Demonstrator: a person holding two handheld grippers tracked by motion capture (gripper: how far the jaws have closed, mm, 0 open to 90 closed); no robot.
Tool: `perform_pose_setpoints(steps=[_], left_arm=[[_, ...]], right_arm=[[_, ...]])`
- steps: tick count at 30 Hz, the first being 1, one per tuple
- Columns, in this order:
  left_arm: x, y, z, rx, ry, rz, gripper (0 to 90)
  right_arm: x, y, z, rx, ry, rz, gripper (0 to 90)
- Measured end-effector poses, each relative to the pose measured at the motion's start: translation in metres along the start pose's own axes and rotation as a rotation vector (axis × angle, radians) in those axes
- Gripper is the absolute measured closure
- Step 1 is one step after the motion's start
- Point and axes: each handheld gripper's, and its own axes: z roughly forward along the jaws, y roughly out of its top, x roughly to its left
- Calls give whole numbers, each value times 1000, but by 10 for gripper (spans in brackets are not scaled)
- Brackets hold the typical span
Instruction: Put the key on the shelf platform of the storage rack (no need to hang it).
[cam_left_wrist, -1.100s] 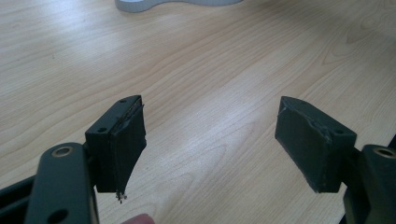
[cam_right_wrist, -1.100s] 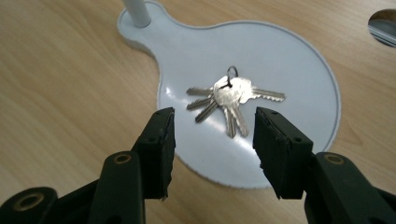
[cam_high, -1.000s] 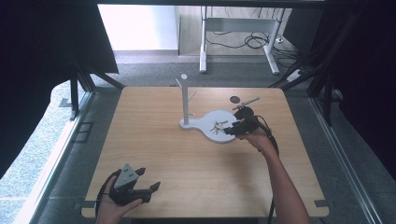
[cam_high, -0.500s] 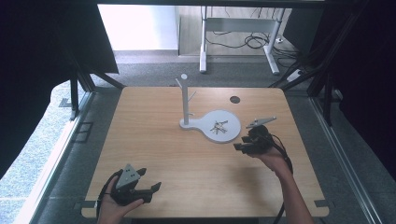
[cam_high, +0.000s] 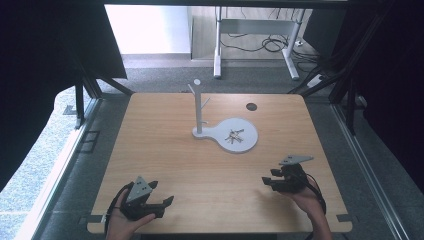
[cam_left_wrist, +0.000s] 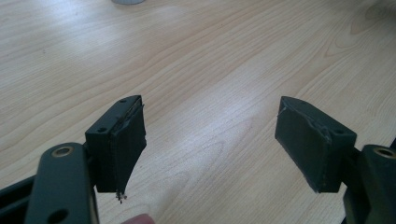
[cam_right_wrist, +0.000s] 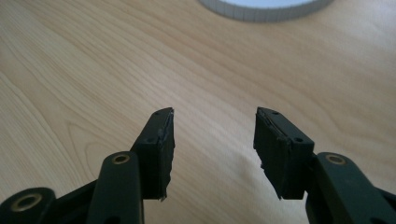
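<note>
At the near left edge of the worktop (cam_high: 165, 150), left tongs (cam_high: 161, 202) rest low in the hand (cam_high: 120, 227), jaws spread wide, nothing between them; left gripper view shows bare wood in the gap. Likely a parked pose, forearm entering from the bottom edge.

Centre, further back: white stand (cam_high: 199, 107) upright on a white dish-shaped base (cam_high: 247, 142), a small cluster of keys (cam_high: 233, 136) lying in the dish. Judged the object of interest; the pegs carry nothing.

Near right: right tongs (cam_high: 266, 181) released, jaws apart and empty, well short of the dish, aimed leftward. Right gripper view shows the dish rim (cam_right_wrist: 266, 11) ahead, so the hand (cam_high: 305, 200) seems parked too.
</note>
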Motion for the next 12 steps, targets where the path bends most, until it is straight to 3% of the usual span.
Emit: perform_pose_setpoints(steps=[3, 12], left_arm=[[-1, -1, 3, 9, -2, 3, 247], [-4, -1, 7, 22, -8, 9, 247]], right_arm=[[-3, -9, 1, 27, -10, -8, 479], [-1, -10, 3, -2, -11, -17, 461]])
